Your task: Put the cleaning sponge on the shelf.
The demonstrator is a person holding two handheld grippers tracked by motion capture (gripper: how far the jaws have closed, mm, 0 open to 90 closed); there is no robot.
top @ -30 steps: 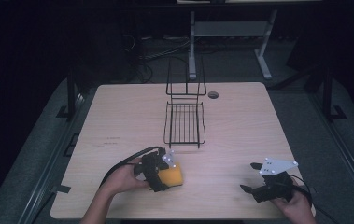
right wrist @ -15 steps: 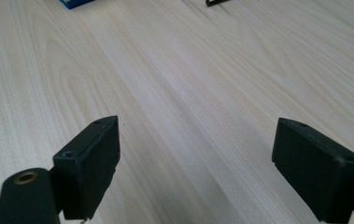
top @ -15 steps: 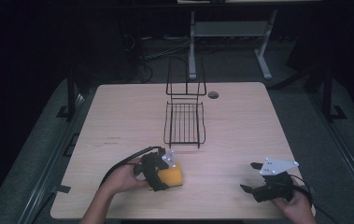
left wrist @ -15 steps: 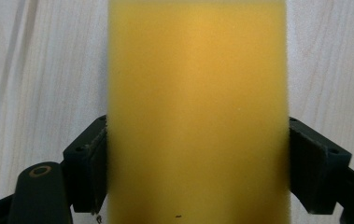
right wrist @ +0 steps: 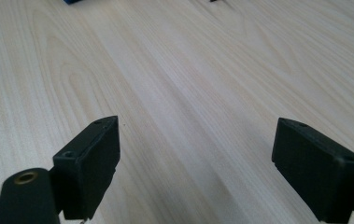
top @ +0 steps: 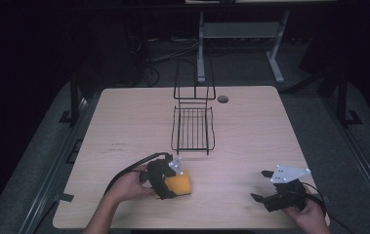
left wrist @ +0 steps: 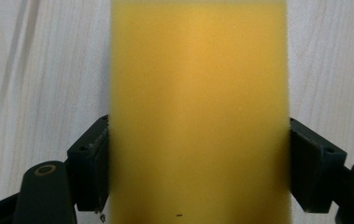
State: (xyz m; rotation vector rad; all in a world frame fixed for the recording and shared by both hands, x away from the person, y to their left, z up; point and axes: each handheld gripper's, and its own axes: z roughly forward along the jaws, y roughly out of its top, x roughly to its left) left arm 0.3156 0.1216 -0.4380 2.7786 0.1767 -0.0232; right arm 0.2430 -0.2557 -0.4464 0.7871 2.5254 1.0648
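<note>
The left tongs [top: 173, 183] pinch a yellow sponge [top: 178, 184] near the front edge of the table [top: 270, 131], a jaw pressed flat against each side of it; in the left gripper view the sponge [left wrist: 198, 112] stands tall between the jaws, plain foam with no label or print on it. The right tongs [top: 260, 185] sit low over the front right corner with jaws spread wide and nothing between them, just pale wood grain below. No brand or writing can be read on either tool. Behind the sponge, at the middle of the table, a black wire rack [top: 193, 127] stands with its tall back farthest from the person, and a small round dark hole [top: 222, 99] lies beside it. The room around is dark, with grey carpet [top: 36, 161], tangled cables [top: 158, 53] and a pale desk frame [top: 241, 34] beyond.
</note>
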